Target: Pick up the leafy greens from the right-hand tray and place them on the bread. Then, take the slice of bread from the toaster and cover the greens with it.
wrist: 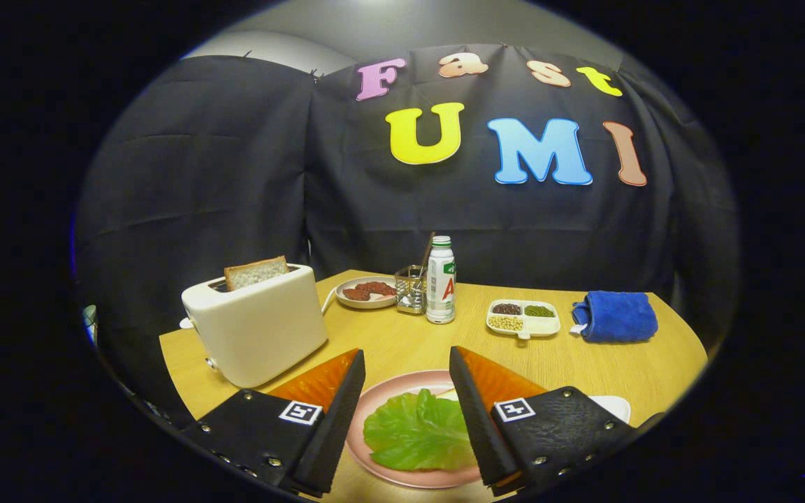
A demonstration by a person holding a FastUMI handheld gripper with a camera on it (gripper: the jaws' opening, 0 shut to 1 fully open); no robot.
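My gripper (406, 353) hangs open above the wooden table (402, 342), with nothing between its fingers. Below and between the fingers a green lettuce leaf (416, 433) lies spread on a pink plate (374, 399). A pale sliver at the leaf's far edge (448, 395) may be bread under it; the rest is hidden. To the left of the fingers stands a cream toaster (259, 328), and a slice of bread (257, 271) sticks up from its slot. A white tray edge (613, 404) peeks out behind the right finger.
Beyond the fingers stand a white bottle (441, 279), a wire holder (411, 288) and a plate of reddish-brown food (367, 290). Farther right lie a divided dish of beans (523, 316) and a folded blue towel (615, 316).
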